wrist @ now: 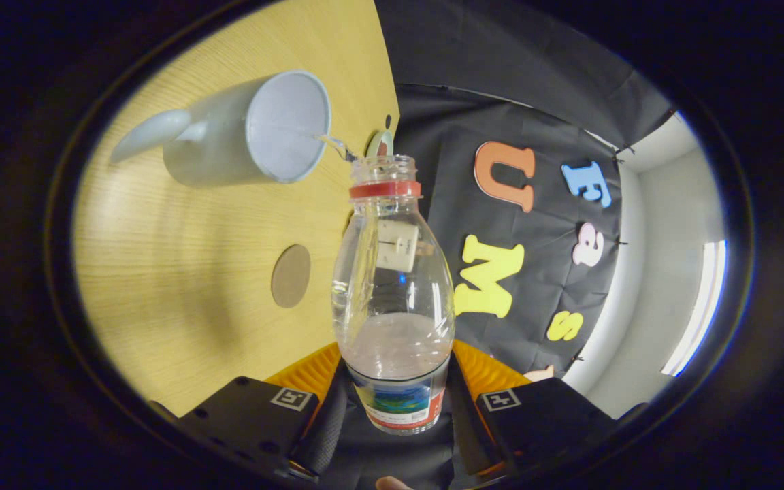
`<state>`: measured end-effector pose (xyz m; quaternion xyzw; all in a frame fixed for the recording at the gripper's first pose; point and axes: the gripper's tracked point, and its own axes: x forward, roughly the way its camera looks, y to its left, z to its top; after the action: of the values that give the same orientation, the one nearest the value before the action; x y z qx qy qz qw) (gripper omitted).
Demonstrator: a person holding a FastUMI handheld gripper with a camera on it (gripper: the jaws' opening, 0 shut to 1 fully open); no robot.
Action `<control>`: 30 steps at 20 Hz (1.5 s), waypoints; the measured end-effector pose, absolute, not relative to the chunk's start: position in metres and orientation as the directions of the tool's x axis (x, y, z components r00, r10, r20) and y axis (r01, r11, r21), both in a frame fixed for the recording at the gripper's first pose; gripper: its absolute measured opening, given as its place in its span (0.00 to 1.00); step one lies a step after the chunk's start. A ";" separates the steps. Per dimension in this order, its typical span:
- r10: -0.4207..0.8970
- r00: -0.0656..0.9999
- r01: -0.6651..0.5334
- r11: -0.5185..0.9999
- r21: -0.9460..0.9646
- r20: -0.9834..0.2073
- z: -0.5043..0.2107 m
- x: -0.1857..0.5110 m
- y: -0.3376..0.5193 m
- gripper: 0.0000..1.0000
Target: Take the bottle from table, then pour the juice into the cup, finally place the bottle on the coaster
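Observation:
My gripper (395, 381) is shut on a clear plastic bottle (392, 286) with a red neck ring and no cap, held by its labelled lower part between both fingers. The whole view is rolled sideways, so the bottle is tipped over. A thin stream of clear liquid (336, 145) runs from the bottle mouth into the white cup (256, 133), which has a rounded handle and stands on the wooden table (181, 286). Some liquid remains low in the bottle. A round brown coaster (290, 275) lies flat on the table, between the cup and my fingers.
A small round object (380, 141) sits at the table's edge just behind the bottle mouth. The booth's black cloth wall (474, 122) hangs beyond the table edge, with a white wall and a bright strip light (698, 309) past it.

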<state>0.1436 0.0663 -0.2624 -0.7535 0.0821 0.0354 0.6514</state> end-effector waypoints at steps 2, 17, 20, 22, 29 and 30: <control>-0.078 0.984 -0.168 -0.144 -0.975 -0.158 -0.262 0.144 0.067 0.75; -0.074 0.989 -0.140 -0.199 -0.970 -0.127 -0.244 0.149 0.071 0.75; -0.076 0.989 -0.142 -0.206 -0.968 -0.129 -0.242 0.148 0.070 0.75; -0.075 0.989 -0.141 -0.216 -0.966 -0.128 -0.241 0.148 0.072 0.75; -0.083 0.988 -0.150 -0.235 -0.960 -0.133 -0.239 0.148 0.069 0.75; -0.083 0.988 -0.148 -0.240 -0.960 -0.131 -0.237 0.148 0.070 0.75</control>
<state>0.1482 0.0698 -0.2372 -0.7868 0.0735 0.0263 0.6122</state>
